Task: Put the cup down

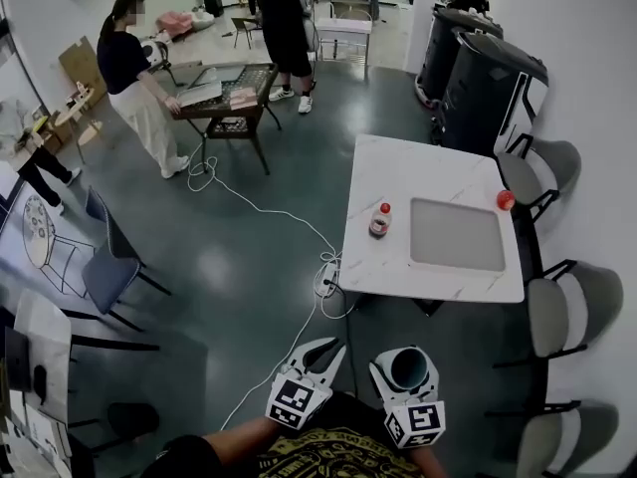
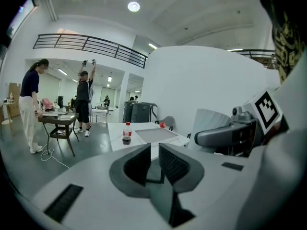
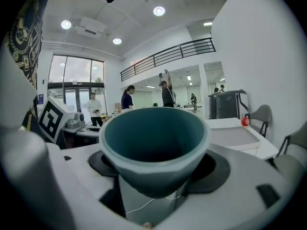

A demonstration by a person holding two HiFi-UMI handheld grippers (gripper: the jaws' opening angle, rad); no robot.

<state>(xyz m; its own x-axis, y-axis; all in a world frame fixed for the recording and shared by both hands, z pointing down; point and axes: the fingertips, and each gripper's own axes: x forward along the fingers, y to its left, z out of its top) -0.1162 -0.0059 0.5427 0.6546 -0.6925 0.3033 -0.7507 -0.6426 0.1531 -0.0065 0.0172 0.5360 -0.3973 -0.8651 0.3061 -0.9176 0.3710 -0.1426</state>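
- Your right gripper [image 1: 406, 368] jaws are clamping the cup [image 3: 153, 147] by its body, short of the desk [image 1: 383, 259]; likely light, rigid, slippery.
- Left gripper [image 1: 318, 352] jaws are hanging slightly parted, empty.

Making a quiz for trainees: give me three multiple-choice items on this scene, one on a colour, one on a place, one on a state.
1. On the table, the bottle has a cap coloured: A red; B blue; C green.
2. Where is the cup? A beside the bottle; B in the right hand-held gripper; C under the table.
3. The cup is: A empty; B full; C lidded.
A: the cap shows red. B: its jaws clasp the cup. A: its bare inside shows.
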